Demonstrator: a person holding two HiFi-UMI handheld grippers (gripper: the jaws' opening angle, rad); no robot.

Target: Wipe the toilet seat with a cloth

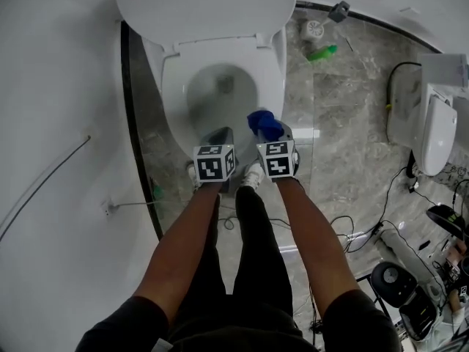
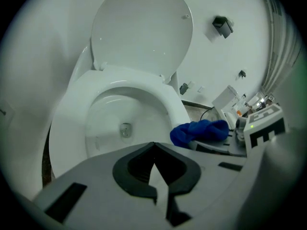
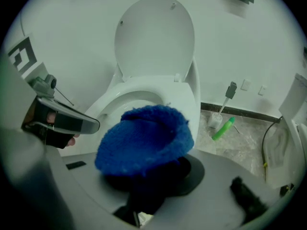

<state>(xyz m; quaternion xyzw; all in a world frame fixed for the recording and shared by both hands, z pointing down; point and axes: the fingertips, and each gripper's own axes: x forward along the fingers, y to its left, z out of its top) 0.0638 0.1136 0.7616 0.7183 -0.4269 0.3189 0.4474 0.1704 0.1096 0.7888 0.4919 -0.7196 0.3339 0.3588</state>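
Observation:
The white toilet seat (image 1: 172, 97) rings the bowl, and the lid (image 1: 205, 6) is raised behind it. My right gripper (image 1: 267, 130) is shut on a bunched blue cloth (image 1: 264, 123), which hangs over the seat's front right part. In the right gripper view the cloth (image 3: 144, 138) hides the fingertips. I cannot tell whether the cloth touches the seat. My left gripper (image 1: 220, 136) hovers over the front rim beside it, jaws shut and empty. In the left gripper view (image 2: 154, 145) its tips meet in front of the bowl, with the cloth (image 2: 199, 131) to the right.
A green bottle (image 1: 321, 53) and a toilet brush in its holder (image 1: 315, 28) lie on the marble floor right of the toilet. Another white toilet unit (image 1: 432, 130) and cables (image 1: 366, 222) are further right. A white wall runs along the left. The person's shoes (image 1: 253, 174) stand at the toilet's front.

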